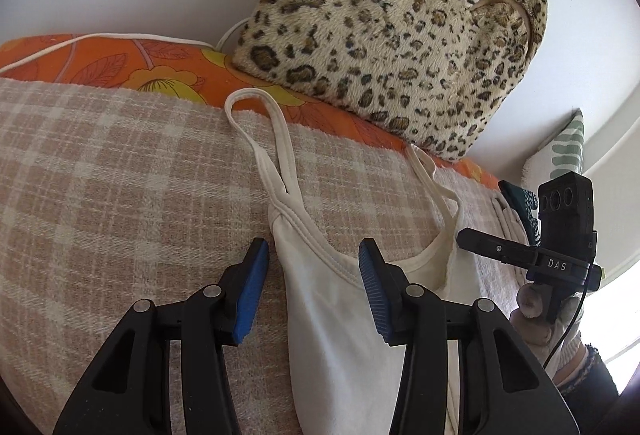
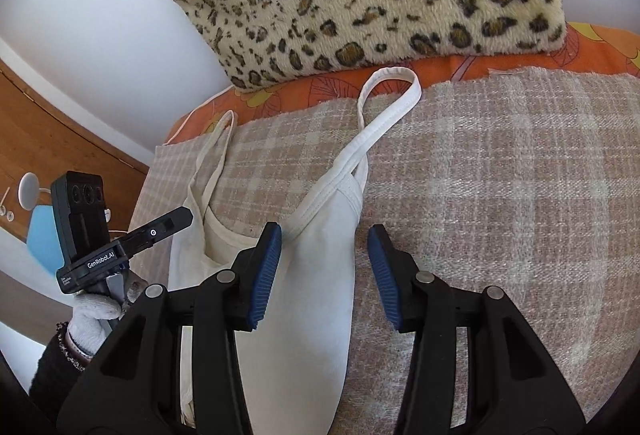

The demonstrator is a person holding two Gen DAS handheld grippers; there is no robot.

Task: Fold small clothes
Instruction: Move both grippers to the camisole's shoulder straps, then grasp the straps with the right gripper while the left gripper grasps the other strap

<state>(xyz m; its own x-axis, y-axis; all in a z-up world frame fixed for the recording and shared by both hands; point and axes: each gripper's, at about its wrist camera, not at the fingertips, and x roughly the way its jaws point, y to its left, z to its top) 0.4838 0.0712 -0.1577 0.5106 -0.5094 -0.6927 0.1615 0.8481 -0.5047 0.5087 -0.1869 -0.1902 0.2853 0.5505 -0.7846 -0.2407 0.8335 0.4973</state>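
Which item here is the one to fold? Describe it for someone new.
Start at the big leopard-print cushion by the wall. Below it, on the beige checked blanket, lies a white strappy camisole. It is the only plain white garment there.

Lower body of the white strappy cotton camisole [image 1: 320,315] ran off the bottom edge, top of the plush leopard-print cushion [image 1: 400,15] cropped, striped green-and-white pillow [image 1: 566,147] half hidden.
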